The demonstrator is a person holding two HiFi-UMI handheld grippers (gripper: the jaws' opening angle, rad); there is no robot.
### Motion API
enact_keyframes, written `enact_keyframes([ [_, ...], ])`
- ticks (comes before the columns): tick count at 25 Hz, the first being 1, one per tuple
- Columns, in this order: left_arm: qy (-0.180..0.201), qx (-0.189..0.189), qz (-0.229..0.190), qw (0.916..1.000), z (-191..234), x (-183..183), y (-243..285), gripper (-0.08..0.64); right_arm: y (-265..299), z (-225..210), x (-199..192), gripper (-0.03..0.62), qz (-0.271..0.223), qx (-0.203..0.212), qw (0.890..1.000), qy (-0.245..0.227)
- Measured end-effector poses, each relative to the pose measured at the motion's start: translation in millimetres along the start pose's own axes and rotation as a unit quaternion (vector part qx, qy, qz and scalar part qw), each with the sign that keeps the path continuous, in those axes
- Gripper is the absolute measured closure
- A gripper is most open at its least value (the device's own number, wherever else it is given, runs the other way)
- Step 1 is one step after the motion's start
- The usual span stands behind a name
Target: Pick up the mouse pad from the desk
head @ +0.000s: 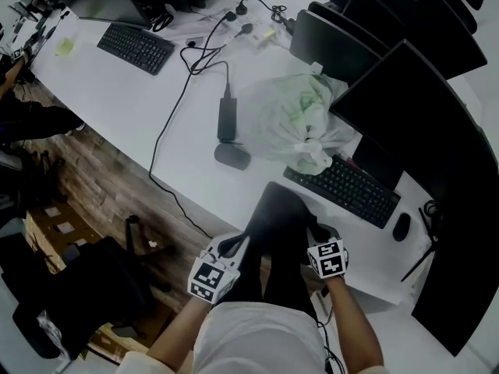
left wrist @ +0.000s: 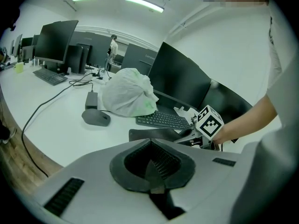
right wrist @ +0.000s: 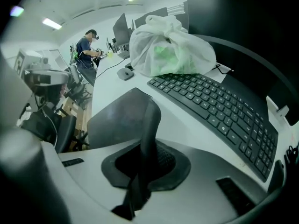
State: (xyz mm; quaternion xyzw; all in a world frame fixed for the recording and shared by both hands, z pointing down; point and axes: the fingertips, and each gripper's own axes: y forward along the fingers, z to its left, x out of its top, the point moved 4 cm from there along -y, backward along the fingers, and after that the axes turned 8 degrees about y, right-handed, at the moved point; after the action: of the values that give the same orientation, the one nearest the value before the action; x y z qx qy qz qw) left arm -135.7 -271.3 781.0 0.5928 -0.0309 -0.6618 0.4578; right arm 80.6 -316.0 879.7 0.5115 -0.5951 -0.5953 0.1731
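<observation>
**Thin bite on the pad**

The mouse pad (right wrist: 119, 120) lies on the desk (right wrist: 182, 125), its near edge curled up and clenched in my right gripper (right wrist: 144, 169). So thin a bite may slip as the sheet sags. My left gripper (left wrist: 152, 164) is closed on nothing, short of the pad. The keyboard (right wrist: 215, 111) sits just right of the right jaws; a trailing corner could snag it.
</observation>
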Motion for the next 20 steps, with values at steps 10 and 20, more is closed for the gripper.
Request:
enact_keyframes([
  [10,0.022,-0.006,-0.024,0.9995,-18.2,20.5,-35.0,0.543,-54.4,41.0,25.4,0.551,-0.042,0.044,0.998,-0.006],
  [20,0.039,-0.008,-0.050,0.9979,-31.1,36.8,-79.1,0.543,-113.5,73.0,55.3,0.551,-0.101,0.029,0.994,-0.038],
])
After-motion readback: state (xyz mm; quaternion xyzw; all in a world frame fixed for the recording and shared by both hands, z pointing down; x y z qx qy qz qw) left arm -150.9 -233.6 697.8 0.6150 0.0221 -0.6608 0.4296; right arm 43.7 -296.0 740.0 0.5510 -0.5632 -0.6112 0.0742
